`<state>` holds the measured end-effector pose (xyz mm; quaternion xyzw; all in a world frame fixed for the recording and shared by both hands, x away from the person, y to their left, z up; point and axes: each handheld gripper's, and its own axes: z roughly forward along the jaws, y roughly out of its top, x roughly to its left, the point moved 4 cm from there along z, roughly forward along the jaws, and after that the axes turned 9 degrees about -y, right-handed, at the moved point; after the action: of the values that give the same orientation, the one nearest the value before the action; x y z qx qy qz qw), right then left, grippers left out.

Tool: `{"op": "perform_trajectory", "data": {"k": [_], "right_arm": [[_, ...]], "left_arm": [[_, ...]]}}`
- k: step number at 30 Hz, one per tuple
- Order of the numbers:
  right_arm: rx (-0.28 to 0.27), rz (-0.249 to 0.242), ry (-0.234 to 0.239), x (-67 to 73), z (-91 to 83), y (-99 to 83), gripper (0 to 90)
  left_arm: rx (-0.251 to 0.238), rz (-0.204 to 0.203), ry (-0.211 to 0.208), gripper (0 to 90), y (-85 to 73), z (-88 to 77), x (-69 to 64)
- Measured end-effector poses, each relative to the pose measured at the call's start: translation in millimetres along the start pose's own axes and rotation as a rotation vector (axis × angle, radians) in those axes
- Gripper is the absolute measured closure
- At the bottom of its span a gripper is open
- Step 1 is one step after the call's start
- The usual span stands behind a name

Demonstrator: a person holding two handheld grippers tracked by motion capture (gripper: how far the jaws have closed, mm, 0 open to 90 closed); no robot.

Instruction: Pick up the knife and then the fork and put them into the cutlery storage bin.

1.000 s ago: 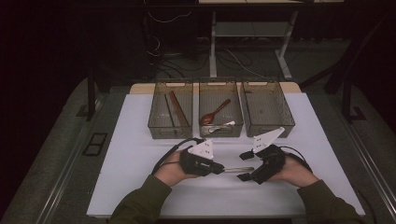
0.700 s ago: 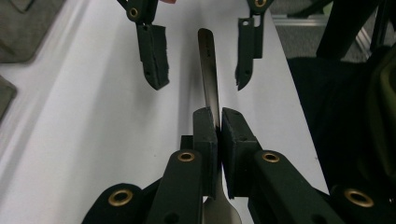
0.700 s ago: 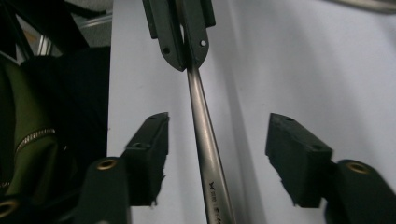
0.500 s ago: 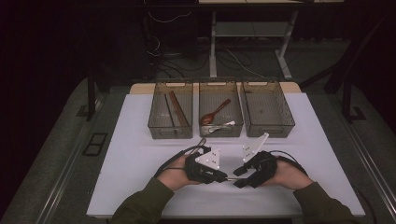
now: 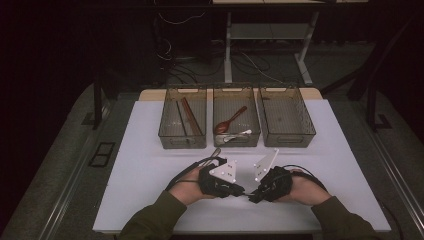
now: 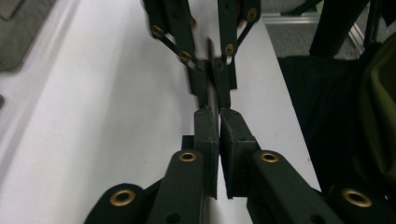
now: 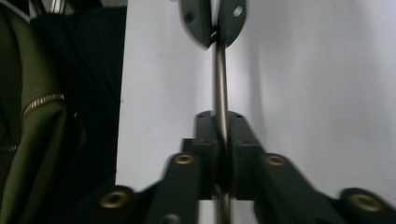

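Our right tool (image 5: 254,194) has just been closing, and its jaws now clench a thin metal rod (image 7: 220,88) that runs straight out ahead of them. In the right gripper view the rod passes between the pads and on to the tip of our left tool (image 7: 212,28), which pinches its far end. From the left gripper view we see the same thing mirrored: our left tool (image 6: 218,122) is clamped on the rod (image 6: 211,70), with the right tool's jaws (image 6: 212,86) closed on it just beyond.

A second ago the two tools sat a little apart, tips angled toward each other; now they meet tip to tip low over the near part of the white tabletop (image 5: 150,170), both hands drawn in and down.

So both tools grip the rod at once, between them and just above the tabletop. We judge this a handover: the left tool can let go next. The three bins (image 5: 235,137) lie well ahead of both tools.
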<state>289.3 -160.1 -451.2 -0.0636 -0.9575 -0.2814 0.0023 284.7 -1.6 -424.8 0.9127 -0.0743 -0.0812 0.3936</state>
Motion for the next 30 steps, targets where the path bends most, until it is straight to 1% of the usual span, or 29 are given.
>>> {"op": "perform_trajectory", "data": {"k": [4,5,6,8,10,12,13,14,16,17,18,19,20,23,24,26,27,28,30], "right_arm": [[-0.002,0.003,0.003,0.1,0.0,0.2,86.1],[-0.001,0.003,0.003,0.2,0.0,0.1,86.1],[-0.001,-0.004,0.001,-0.1,-0.1,-0.2,86.1],[-0.001,0.000,0.000,0.3,-0.2,-0.4,86.1],[-0.008,0.010,-0.003,0.9,-0.1,-0.6,86.1],[0.001,0.012,-0.004,1.7,0.4,-1.1,86.0],[0.004,0.021,-0.006,2.3,0.9,-1.3,86.1],[0.012,0.014,-0.008,1.9,1.3,-2.1,86.1],[0.018,0.022,-0.016,1.9,2.0,-2.8,86.1],[0.010,0.013,-0.022,1.2,2.4,-2.8,86.1],[0.008,0.025,-0.030,0.8,2.2,-2.9,86.1],[0.007,0.022,-0.031,0.1,2.1,-3.3,86.1],[0.007,0.026,-0.035,-0.1,1.6,-3.5,86.0],[-0.002,0.048,-0.045,-1.1,0.2,-4.3,86.0],[-0.001,0.063,-0.050,-1.5,0.0,-4.5,86.0],[0.002,0.075,-0.058,-2.1,-1.0,-5.6,86.0],[-0.002,0.077,-0.059,-3.1,-1.2,-6.3,86.0],[-0.003,0.084,-0.061,-3.3,-1.7,-7.0,86.0],[0.000,0.092,-0.072,-5.1,-2.7,-8.7,86.0]], "left_arm": [[-0.014,-0.012,-0.004,85.8,-1.9,0.5,0.7],[-0.020,-0.021,-0.006,85.3,-2.2,0.9,0.3],[-0.023,-0.023,-0.007,85.1,-2.4,1.0,0.4],[-0.038,-0.031,-0.005,83.5,-3.1,0.9,1.1],[-0.042,-0.048,-0.006,78.9,-4.0,0.4,1.5],[-0.049,-0.044,-0.001,73.9,-4.7,-1.1,3.4],[-0.057,-0.053,0.000,71.5,-5.1,-1.6,3.8],[-0.065,-0.058,0.004,69.1,-5.6,-1.9,4.6],[-0.077,-0.073,0.009,63.5,-6.7,-2.6,5.3],[-0.076,-0.084,0.014,60.4,-7.5,-3.4,5.7],[-0.083,-0.090,0.017,58.1,-7.8,-3.8,6.1],[-0.090,-0.101,0.017,56.8,-8.5,-4.9,6.4],[-0.089,-0.102,0.021,55.3,-9.3,-6.3,7.5],[-0.111,-0.124,0.027,52.1,-11.1,-9.5,8.7],[-0.114,-0.125,0.033,51.4,-11.8,-11.1,9.4],[-0.130,-0.135,0.039,49.3,-13.0,-14.1,9.9],[-0.134,-0.140,0.047,47.6,-13.8,-16.0,10.4],[-0.147,-0.156,0.052,46.2,-14.6,-17.2,10.1],[-0.162,-0.170,0.070,43.8,-16.9,-20.7,10.9]]}}
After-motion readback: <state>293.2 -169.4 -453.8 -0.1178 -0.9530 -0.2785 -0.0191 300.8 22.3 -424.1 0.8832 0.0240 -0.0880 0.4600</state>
